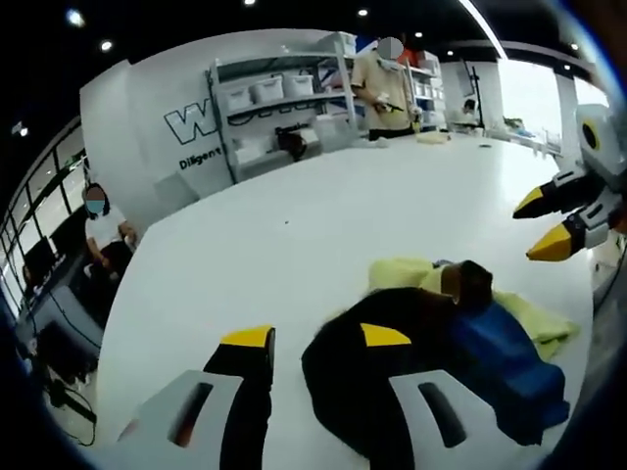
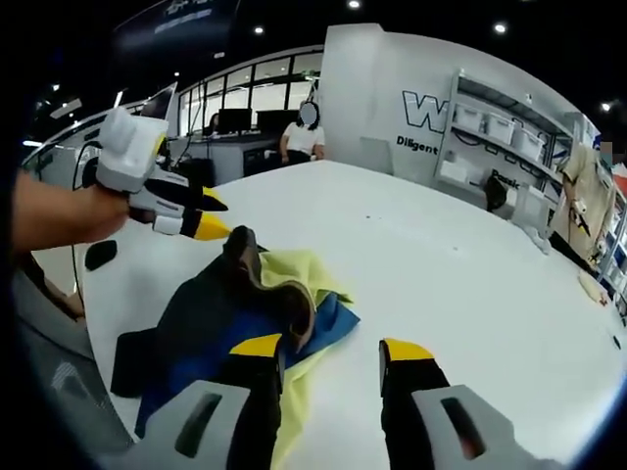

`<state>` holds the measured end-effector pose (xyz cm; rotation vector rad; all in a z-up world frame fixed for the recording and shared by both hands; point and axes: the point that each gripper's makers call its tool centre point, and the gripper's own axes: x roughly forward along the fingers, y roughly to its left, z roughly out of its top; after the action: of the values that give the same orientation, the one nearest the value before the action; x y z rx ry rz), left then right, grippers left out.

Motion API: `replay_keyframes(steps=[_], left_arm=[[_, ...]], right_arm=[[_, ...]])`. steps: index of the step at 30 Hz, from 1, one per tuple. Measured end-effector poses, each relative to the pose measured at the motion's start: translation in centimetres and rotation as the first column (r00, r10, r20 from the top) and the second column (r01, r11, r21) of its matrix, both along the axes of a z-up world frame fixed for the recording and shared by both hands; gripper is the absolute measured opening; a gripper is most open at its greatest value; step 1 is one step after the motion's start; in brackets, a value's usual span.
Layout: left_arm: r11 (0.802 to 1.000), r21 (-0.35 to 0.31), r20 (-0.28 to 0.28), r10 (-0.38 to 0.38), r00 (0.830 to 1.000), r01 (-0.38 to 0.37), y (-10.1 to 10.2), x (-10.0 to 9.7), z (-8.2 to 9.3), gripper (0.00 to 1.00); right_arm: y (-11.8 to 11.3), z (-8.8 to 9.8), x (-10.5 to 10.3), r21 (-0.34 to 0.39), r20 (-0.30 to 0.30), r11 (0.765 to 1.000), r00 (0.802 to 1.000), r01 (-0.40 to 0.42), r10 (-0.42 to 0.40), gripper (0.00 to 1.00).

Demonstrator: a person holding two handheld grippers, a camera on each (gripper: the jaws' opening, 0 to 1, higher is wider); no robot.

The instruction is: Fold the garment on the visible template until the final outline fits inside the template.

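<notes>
the garment (image 2: 235, 313), a crumpled black, blue and yellow heap on the white bench (image 2: 470, 264), looks barely started on folding, with no template outline discernible, while the left gripper (image 1: 315, 336) and right gripper (image 2: 331, 347) hover open, gripping nothing.

Garment (image 1: 431, 343): black, royal blue and pale yellow panels, with brown patch, possibly lining, at crumpled top. Table (image 1: 294, 235): plain white. Left gripper (image 1: 315, 338) and right gripper (image 2: 331, 348): yellow tips, black jaws, grey-white bodies.
</notes>
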<state>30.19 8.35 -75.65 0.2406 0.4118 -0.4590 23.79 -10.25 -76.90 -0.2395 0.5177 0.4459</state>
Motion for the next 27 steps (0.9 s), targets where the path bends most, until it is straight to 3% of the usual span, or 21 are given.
replay_keyframes(steps=[7,12,15,19,27], left_arm=[[0.997,0.074,-0.029,-0.027,0.999,0.029,0.7,1.7,-2.0,0.23],[0.989,0.100,-0.063,-0.103,0.993,0.109,-0.4,2.5,-3.0,0.17],[0.988,0.095,-0.067,-0.113,0.991,0.119,-0.6,2.6,-3.0,0.15],[0.978,0.096,-0.128,-0.171,0.977,0.184,-1.5,2.0,-4.3,0.12],[0.974,0.098,-0.160,-0.188,0.969,0.205,-1.8,1.5,-5.2,0.06]], right_arm=[[0.0,-0.8,0.0,-0.009,-0.017,1.000,1.000,0.003,-0.003,0.35],[-0.5,-1.3,0.0,-0.005,-0.027,1.000,0.999,0.019,-0.019,0.35],[-0.6,-1.3,0.1,-0.003,-0.028,1.000,0.999,0.022,-0.022,0.35],[-0.5,-1.3,0.2,0.000,-0.028,1.000,0.999,0.024,-0.024,0.35],[-0.7,-1.5,0.2,0.006,-0.032,1.000,0.999,0.030,-0.030,0.35]])
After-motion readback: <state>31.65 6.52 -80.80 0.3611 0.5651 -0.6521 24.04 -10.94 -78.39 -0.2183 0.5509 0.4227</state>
